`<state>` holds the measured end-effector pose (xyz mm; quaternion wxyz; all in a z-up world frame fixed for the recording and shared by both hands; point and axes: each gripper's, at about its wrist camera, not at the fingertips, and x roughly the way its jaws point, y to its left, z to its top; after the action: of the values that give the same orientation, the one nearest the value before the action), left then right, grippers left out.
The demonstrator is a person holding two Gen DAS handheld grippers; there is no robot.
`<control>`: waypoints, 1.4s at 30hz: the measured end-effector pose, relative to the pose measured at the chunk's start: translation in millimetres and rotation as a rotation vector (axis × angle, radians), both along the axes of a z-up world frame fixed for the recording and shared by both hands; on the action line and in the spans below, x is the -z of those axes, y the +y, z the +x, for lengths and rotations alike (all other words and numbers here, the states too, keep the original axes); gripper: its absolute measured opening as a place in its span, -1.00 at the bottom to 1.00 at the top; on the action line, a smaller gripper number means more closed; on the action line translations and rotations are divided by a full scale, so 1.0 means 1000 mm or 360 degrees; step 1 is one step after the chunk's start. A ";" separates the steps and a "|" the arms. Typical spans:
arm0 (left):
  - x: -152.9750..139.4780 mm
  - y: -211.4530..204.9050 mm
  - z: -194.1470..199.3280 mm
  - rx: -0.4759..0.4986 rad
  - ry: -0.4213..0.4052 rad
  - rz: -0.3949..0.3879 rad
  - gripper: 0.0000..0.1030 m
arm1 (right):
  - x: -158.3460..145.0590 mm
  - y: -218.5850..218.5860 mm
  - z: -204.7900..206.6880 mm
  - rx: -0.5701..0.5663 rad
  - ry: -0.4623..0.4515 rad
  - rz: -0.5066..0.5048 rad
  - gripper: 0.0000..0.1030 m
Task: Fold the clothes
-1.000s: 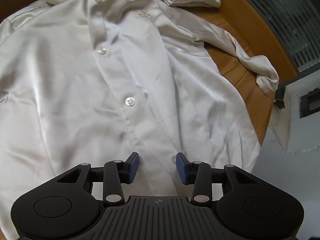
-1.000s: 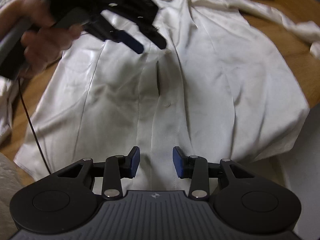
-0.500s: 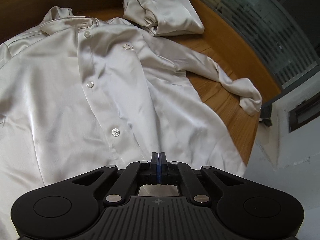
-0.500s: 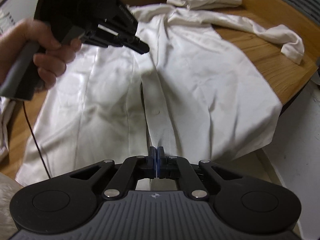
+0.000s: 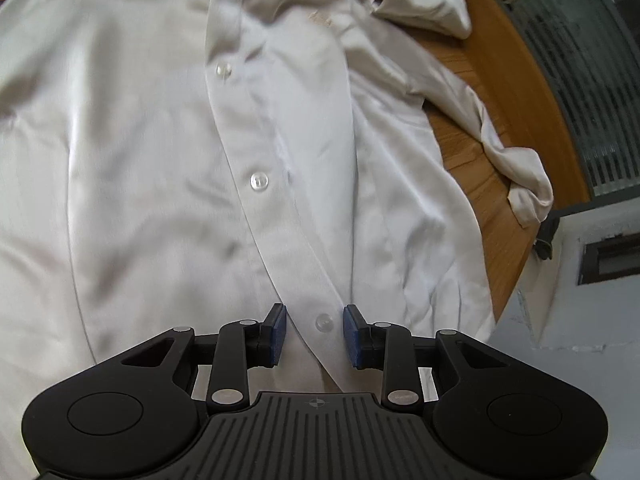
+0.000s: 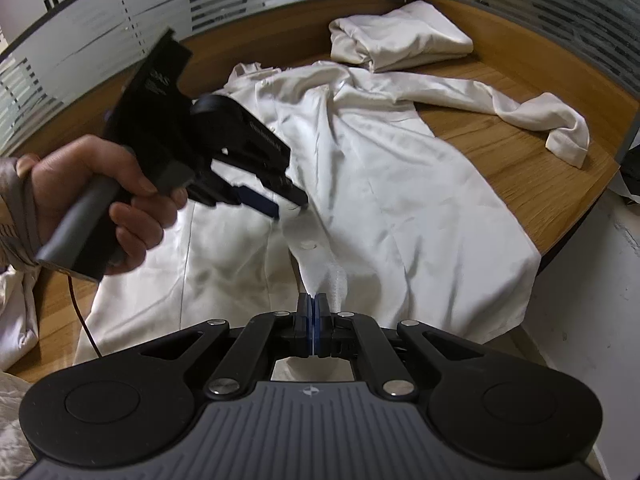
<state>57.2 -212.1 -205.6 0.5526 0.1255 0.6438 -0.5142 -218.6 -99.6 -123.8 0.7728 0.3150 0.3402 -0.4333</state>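
Observation:
A white button-up shirt (image 5: 160,160) lies spread front-up on the wooden table (image 5: 500,208); it also shows in the right wrist view (image 6: 400,184). My left gripper (image 5: 315,334) is open just above the button placket, a button between its blue pads. In the right wrist view the left gripper (image 6: 286,204) hovers over the placket, held by a hand. My right gripper (image 6: 314,320) is shut on the shirt's lower placket edge near the hem, lifting it slightly.
A folded white garment (image 6: 400,36) lies at the far side of the table. The shirt's right sleeve (image 6: 552,124) stretches toward the table's right edge. More white cloth (image 6: 16,312) lies at the near left. A cable (image 6: 80,312) hangs below the hand.
My left gripper, shut half a second ago, has opened and moved down close over the placket. My right gripper stays shut on the hem and has pulled back and up.

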 end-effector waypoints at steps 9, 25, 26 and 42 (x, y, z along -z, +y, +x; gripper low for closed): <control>0.005 0.011 0.005 -0.0232 0.0123 0.0009 -0.83 | -0.007 0.000 -0.004 -0.0017 -0.0042 0.0017 -0.98; -0.014 0.032 0.021 -0.0007 -0.0330 -0.0041 -0.27 | 0.023 0.012 0.008 -0.0217 -0.0128 0.0286 -0.50; -0.016 0.036 0.024 -0.0014 -0.0347 -0.0049 -0.26 | 0.022 0.013 0.001 -0.0178 -0.0132 0.0278 -0.49; -0.041 0.143 0.053 -0.0203 -0.0672 -0.0079 -0.02 | 0.027 -0.055 -0.120 0.0242 -0.0038 0.0187 -0.49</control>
<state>110.4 -68.7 -164.6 0.7095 0.1759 0.5075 -0.4562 -338.4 -154.1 -151.1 0.7219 0.3898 0.3310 -0.4663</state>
